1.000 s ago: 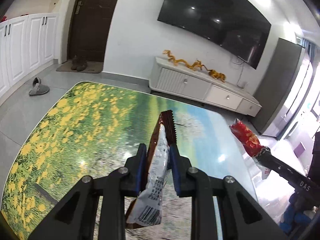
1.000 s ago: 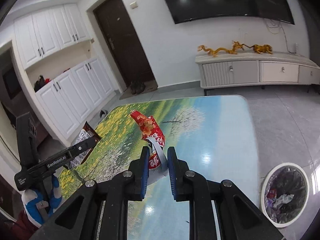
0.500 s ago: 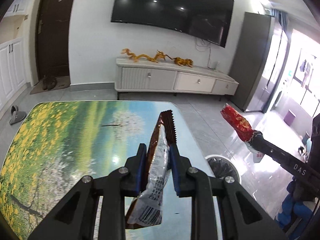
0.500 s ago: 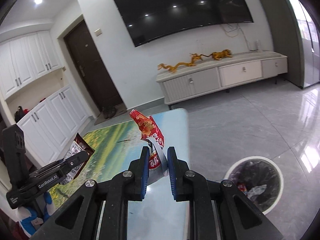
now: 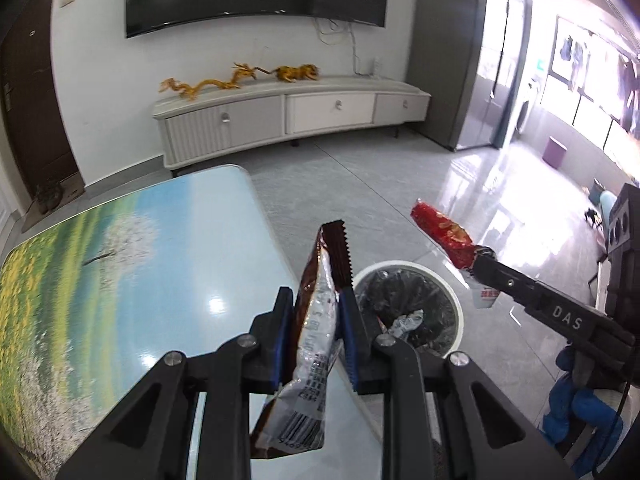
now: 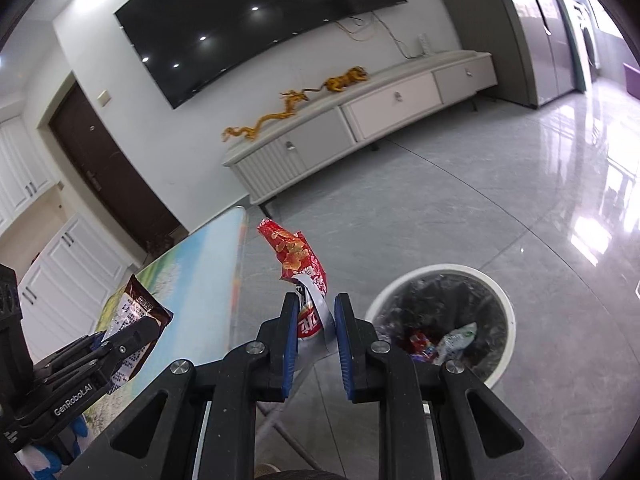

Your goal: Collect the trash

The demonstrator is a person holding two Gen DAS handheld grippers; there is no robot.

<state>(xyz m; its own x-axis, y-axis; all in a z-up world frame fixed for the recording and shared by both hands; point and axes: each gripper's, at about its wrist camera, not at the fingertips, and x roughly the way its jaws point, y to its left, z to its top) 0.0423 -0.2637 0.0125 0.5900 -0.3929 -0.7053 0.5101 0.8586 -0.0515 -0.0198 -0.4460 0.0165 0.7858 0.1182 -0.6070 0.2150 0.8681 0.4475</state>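
So we've got both tongs loaded up here. Our left tongs (image 5: pixel 314 336) are clamped on a brown snack wrapper (image 5: pixel 318 312), which sticks up out of the blue pads in the lower middle of the left wrist view, barcode end hanging down below them. Our right tongs (image 6: pixel 316 336) are pinched on a red chip bag (image 6: pixel 298 258), crumpled red end poking up in the middle of the right wrist view.

The white trash bin (image 5: pixel 454 300) with its black liner sits on the grey floor tiles just right of the brown wrapper in the left view; in the right view it's in the lower right (image 6: pixel 506 304) and we can see a few scraps already lying inside. The landscape-print tabletop (image 5: pixel 140 272) fills the lower left of the left view, bin just past its edge.

Each tool shows up in the other's camera too: red bag at middle right of the left view, brown wrapper at the lower left of the right one. A blue-gloved hand (image 5: pixel 576 412) grips the right tool at the lower right edge
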